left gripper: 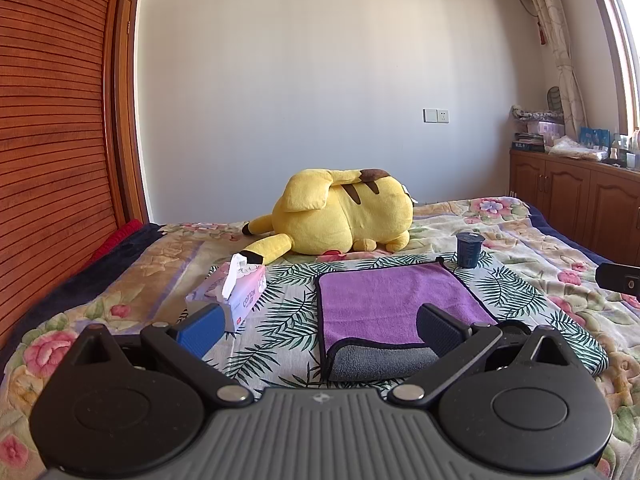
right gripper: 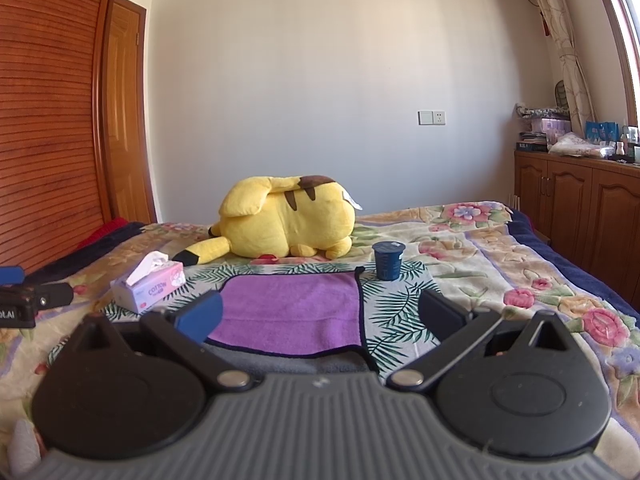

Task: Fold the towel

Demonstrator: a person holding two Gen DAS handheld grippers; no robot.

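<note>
Both my jaws gape, empty, near the towel on the bed, ready to pinch its near corners.

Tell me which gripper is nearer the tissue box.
Left. The left gripper hangs open with its blue finger just short of the tissue box. The right gripper, also open, sits over the towel, the box well off to its left.

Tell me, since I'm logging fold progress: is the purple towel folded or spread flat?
Folded at least once: the towel's purple layer lies over a grey layer that shows along its near edge. Both grippers are open, off it.
</note>
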